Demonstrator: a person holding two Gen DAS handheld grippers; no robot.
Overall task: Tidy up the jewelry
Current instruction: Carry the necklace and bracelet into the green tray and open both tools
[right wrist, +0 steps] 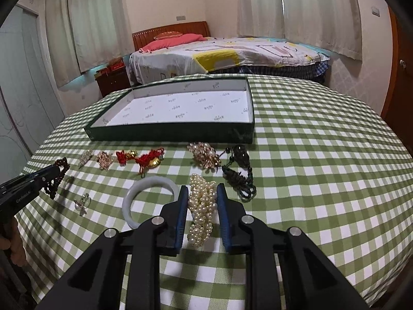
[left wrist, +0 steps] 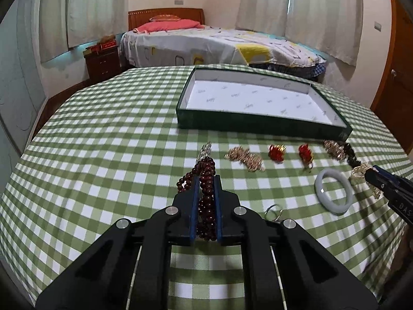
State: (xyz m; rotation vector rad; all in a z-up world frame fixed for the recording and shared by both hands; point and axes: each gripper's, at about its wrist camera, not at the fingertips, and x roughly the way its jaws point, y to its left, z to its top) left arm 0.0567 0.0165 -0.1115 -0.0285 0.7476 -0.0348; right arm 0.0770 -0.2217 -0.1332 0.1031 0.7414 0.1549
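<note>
Green-checked tabletop [left wrist: 103, 134] carries scattered jewelry. Left gripper [left wrist: 206, 180] jaws clamp the dark red bead strand [left wrist: 206, 193]; right gripper [right wrist: 200, 190] jaws stand wide around the pearl strand [right wrist: 202, 206], tray [right wrist: 170, 133] beyond.

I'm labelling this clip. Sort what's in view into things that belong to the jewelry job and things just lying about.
Belongs to the job:
- dark red bead string, clamped in the left gripper
- pearl strand, between the right gripper fingers
- white bangle
- red knot charms
- green box

Just lying about:
- bed
- nightstand
- curtains
</note>
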